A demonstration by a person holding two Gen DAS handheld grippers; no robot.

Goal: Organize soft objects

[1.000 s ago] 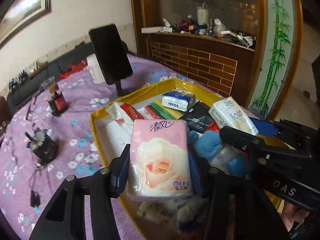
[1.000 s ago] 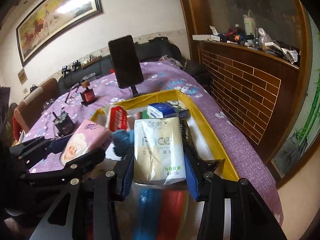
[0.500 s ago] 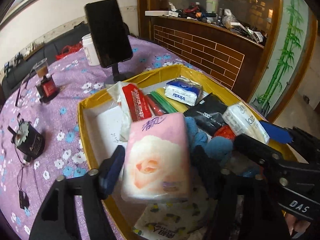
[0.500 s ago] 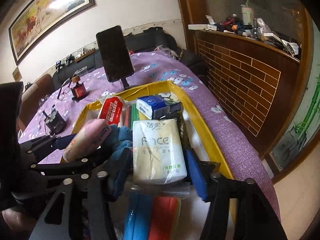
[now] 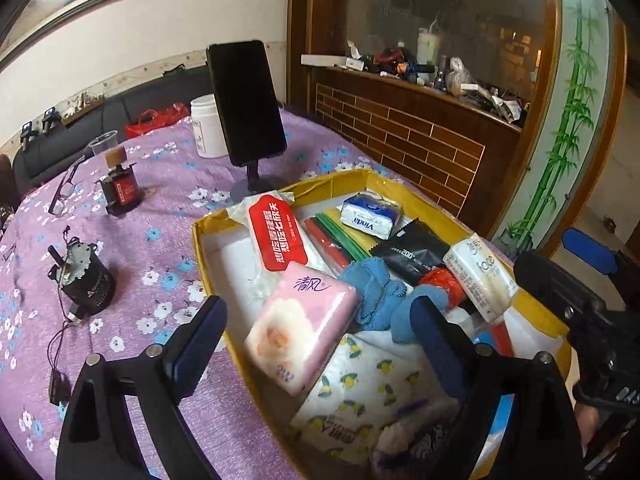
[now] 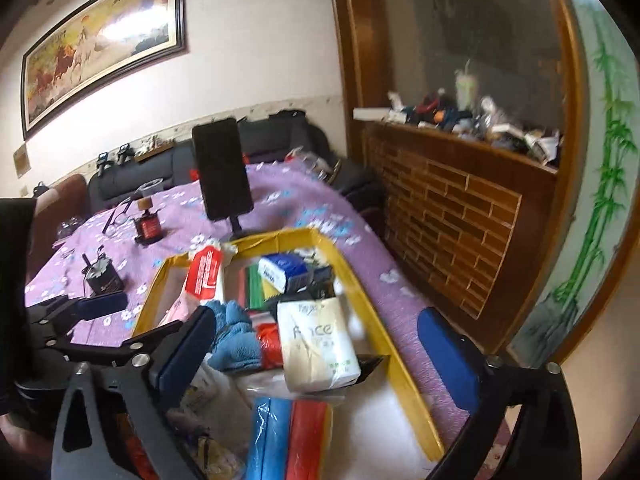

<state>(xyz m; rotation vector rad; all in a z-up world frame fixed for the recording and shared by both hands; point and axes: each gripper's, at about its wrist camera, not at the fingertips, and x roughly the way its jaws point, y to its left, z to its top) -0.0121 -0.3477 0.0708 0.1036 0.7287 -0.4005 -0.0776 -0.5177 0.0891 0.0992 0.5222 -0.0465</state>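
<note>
Both tongs have just been opening and each has let go of its pack. Left tongs [image 5: 320,324] now stand wide, pads clear of the pink pack [image 5: 300,324], which lies tilted between them at lower centre of the left view, in the yellow box [image 5: 198,248], leaning on a lemon-print pack [image 5: 372,380]. A second ago it was upright and clamped. Right tongs [image 6: 320,344] are fully spread too; the white pack [image 6: 316,340] sits loose between them at centre of the right view, on top of a clear bag and the blue and red rolls [image 6: 288,436], inside the box [image 6: 372,316] near its right wall. It was also pinched a second ago. Reads as two drops done: both tissue packs are in the box with the blue cloth [image 5: 372,292], red pack [image 5: 276,236] and the rest. Pose: both tongs angle down over the near end of the box, side by side, left one at left edge of the right view. Purple surface [image 5: 160,184] around the box carries only non-soft clutter, so sorting looks close to finished.
</note>
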